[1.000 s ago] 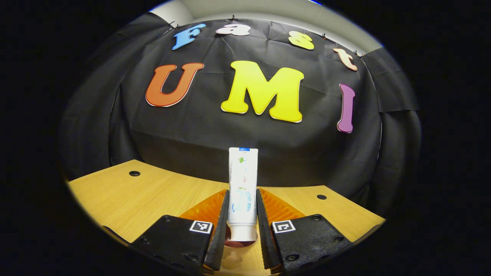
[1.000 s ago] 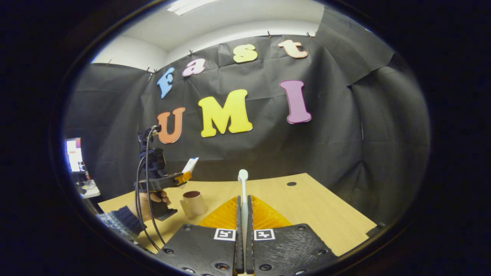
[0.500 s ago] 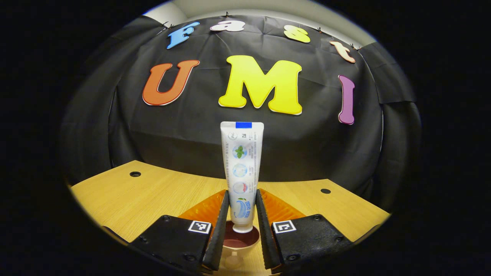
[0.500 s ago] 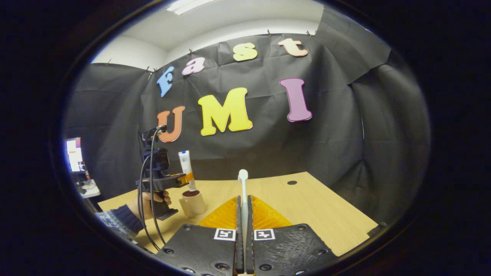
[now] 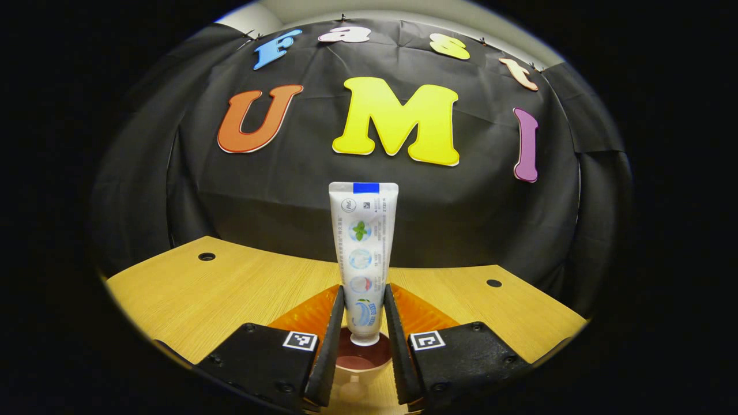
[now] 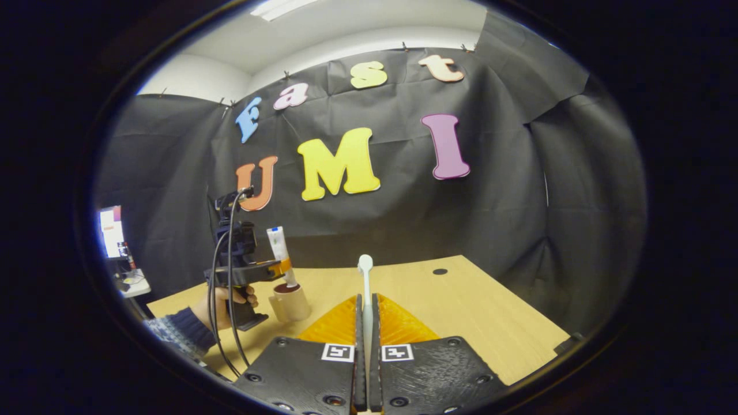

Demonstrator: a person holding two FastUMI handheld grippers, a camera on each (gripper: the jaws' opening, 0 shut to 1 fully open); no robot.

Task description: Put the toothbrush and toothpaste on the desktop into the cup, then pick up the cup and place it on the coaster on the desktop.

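Bench (image 6: 461, 300): a light wood top; it carries the cup, which serves as the landmark below.

Cup (image 6: 290, 302): standing upright on the bench, mouth up. The coaster cannot be made out in either view, so whether the cup stands on one cannot be told.

Left gripper (image 5: 361, 334): poised directly above the cup's mouth (image 5: 357, 357), its fingers clamped on the lower body of the toothpaste (image 5: 362, 253). The tube stands upright, cap down, with the cap at or just inside the rim.

Right gripper (image 6: 366, 346): held well to the side of the cup, fingers pressed together on the toothbrush (image 6: 365, 288), whose head sticks out ahead of the fingers, away from the cup.

Step in hand, by judgement: seating the toothpaste in the cup. The next move calls for a straight descent over the mouth's centre, then parting the fingers so the tube drops without tipping the cup. The toothbrush would then need carrying across to the same mouth.

Differences between views: the left gripper view gives the cap's alignment with the rim from close above. The right gripper view gives the cup's full side, the person's hand (image 6: 222, 302) and sleeve on the left gripper, and the tube's slight lean.
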